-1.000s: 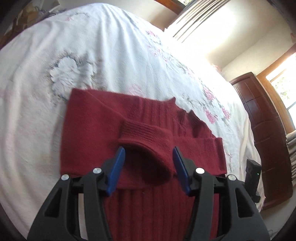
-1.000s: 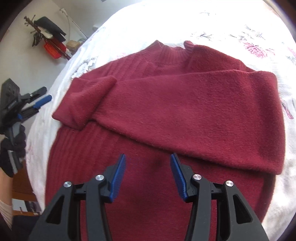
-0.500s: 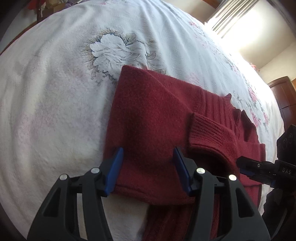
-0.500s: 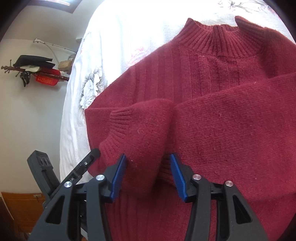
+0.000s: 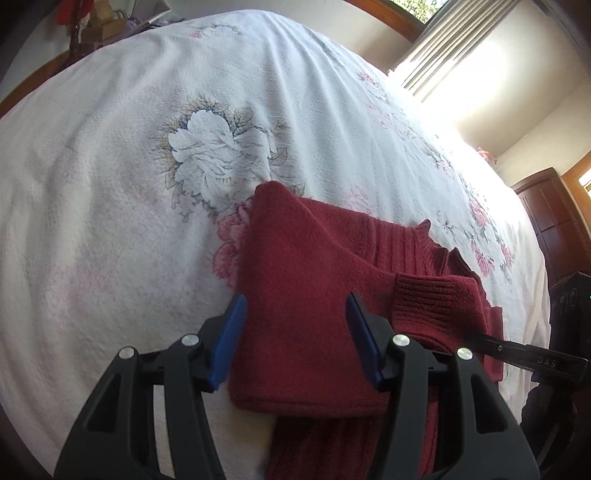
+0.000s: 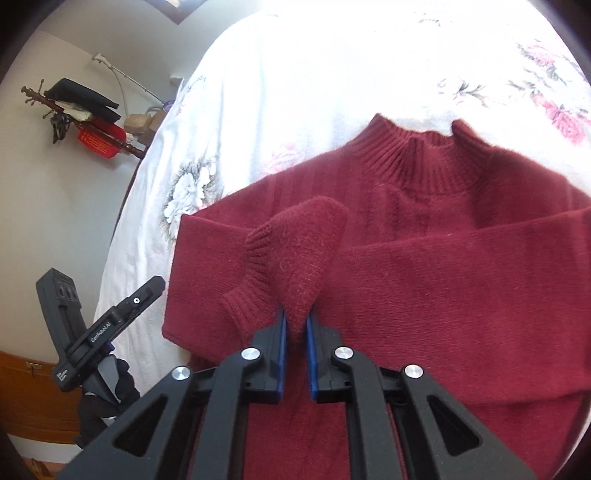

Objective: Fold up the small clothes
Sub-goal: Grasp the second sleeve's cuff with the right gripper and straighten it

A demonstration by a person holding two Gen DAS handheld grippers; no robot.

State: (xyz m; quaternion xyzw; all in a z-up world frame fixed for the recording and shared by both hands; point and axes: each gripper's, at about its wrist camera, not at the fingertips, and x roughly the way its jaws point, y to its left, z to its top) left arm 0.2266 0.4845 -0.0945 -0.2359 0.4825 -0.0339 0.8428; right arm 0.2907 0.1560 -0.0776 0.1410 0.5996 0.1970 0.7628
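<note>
Floral bedspread (image 5: 110, 184) carries a fuzzy maroon sweater (image 6: 461, 295); right claw (image 6: 295, 326) pinches its ribbed cuff (image 6: 291, 258), left claw (image 5: 295, 332) spread.

I count one red sweater (image 6: 424, 266) on one floral bedspread (image 5: 110, 184). I hold two grippers: my left gripper (image 5: 295, 339) at nine o'clock, my right gripper (image 6: 295, 328) at six.

White bedspread (image 5: 110, 184) printed with a large pale flower (image 5: 218, 147) and pink blossoms (image 5: 487, 236). Beyond the bedspread's far edge, bright striped curtains (image 5: 436, 55) and a strip of wooden trim (image 5: 380, 18). To the right of the bedspread, a dark wooden cabinet (image 5: 557, 221). Off the bedspread's left side in the right wrist view, a red basket (image 6: 98, 142) beneath a black folded item (image 6: 83, 96), plus small brown boxes (image 6: 142, 123) against a pale wall (image 6: 55, 221).
</note>
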